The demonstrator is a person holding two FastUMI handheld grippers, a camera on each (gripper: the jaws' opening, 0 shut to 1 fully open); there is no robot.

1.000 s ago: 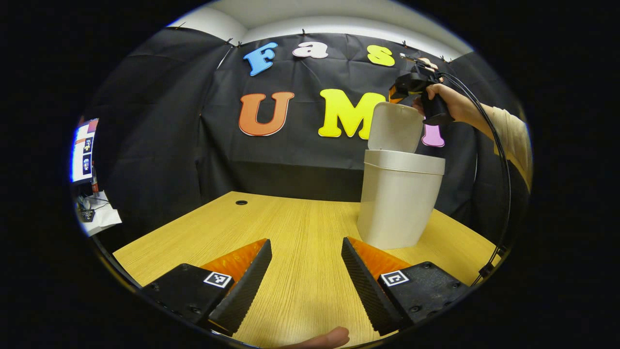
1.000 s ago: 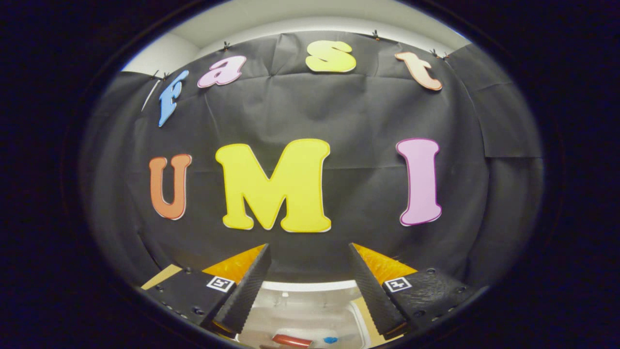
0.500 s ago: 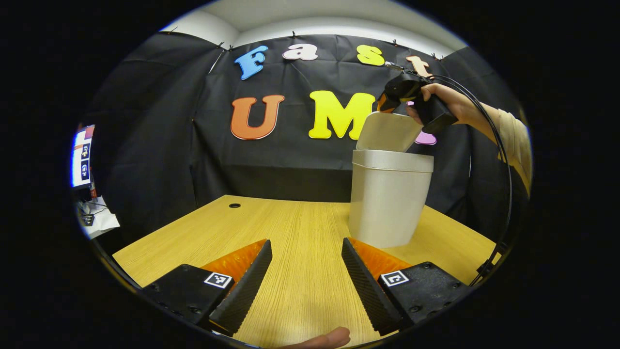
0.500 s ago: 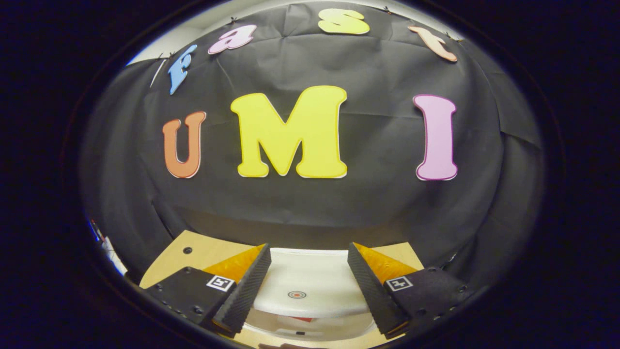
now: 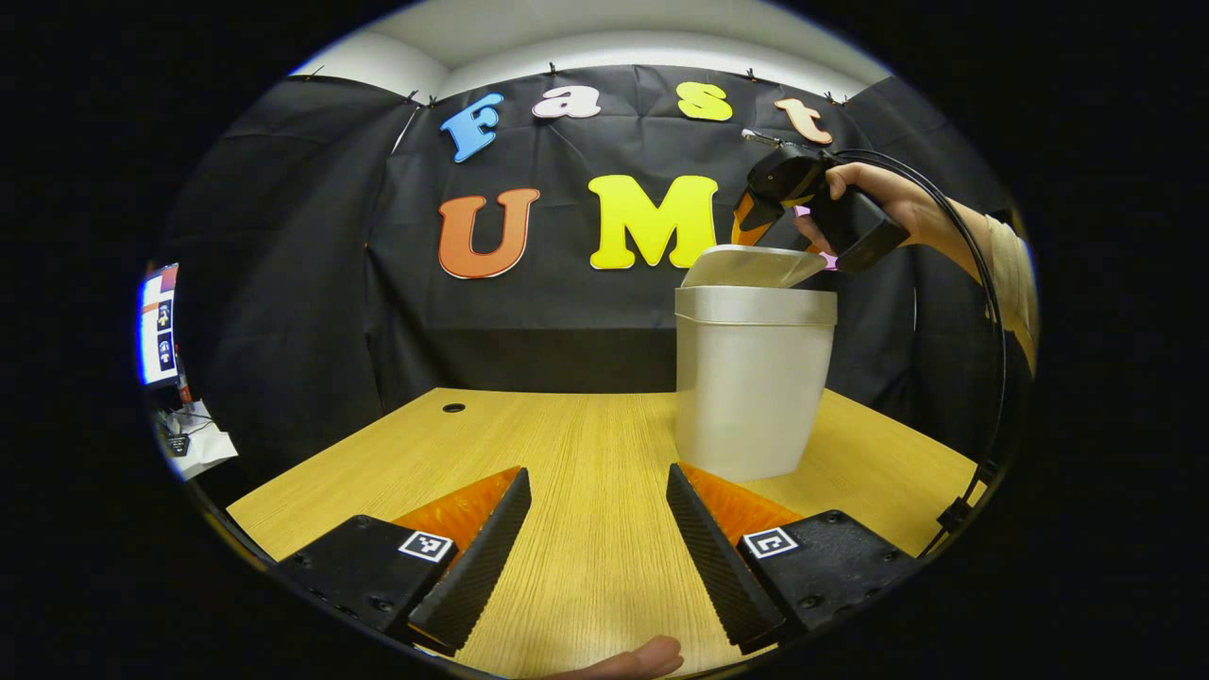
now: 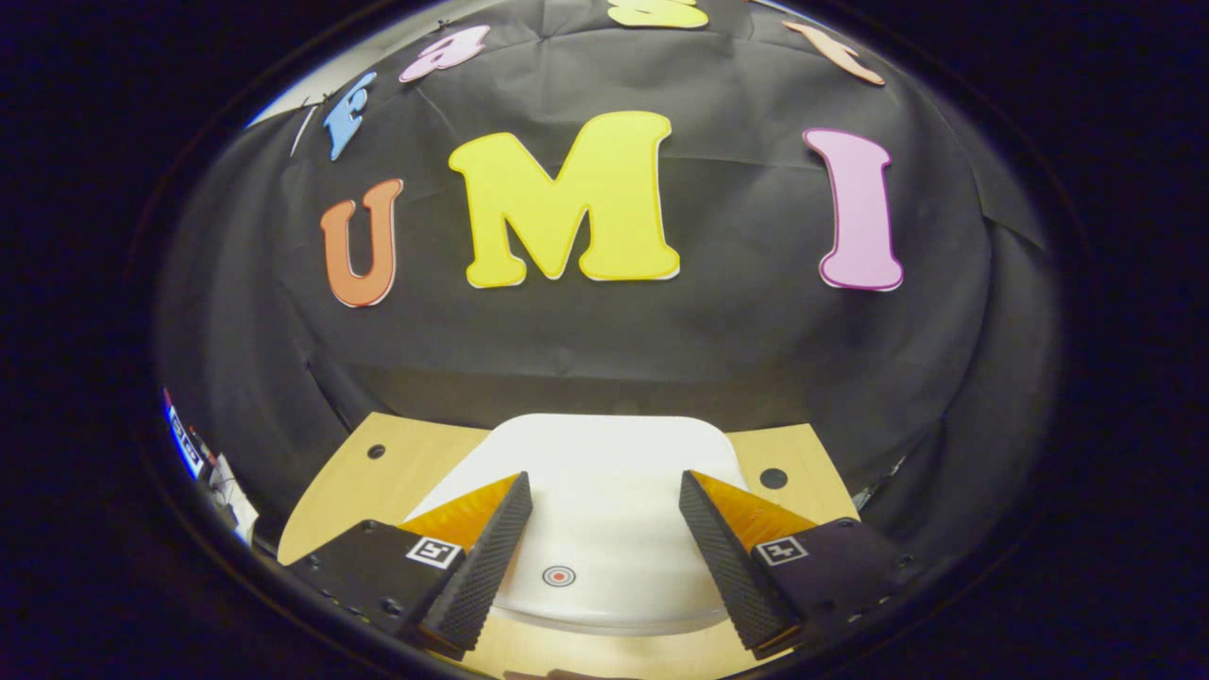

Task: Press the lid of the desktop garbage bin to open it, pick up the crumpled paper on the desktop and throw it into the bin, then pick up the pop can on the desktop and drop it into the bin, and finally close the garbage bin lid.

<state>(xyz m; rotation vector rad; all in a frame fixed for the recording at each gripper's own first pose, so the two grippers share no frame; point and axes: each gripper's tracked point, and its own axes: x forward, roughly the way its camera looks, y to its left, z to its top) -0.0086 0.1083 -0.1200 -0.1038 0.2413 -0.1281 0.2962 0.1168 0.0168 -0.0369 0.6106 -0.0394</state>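
Presently I log one pale plastic desktop garbage bin [image 5: 751,387] standing upright toward the far right of the light wooden table [image 5: 576,472], its white hinged lid [image 5: 751,267] tilted low, nearly shut. Over that lid my right gripper [image 6: 604,557] hovers, held by a hand [image 5: 874,194], fingers spread, nothing between them. Nearer, my left gripper [image 5: 597,543] sits above bare tabletop, fingers likewise spread apart.
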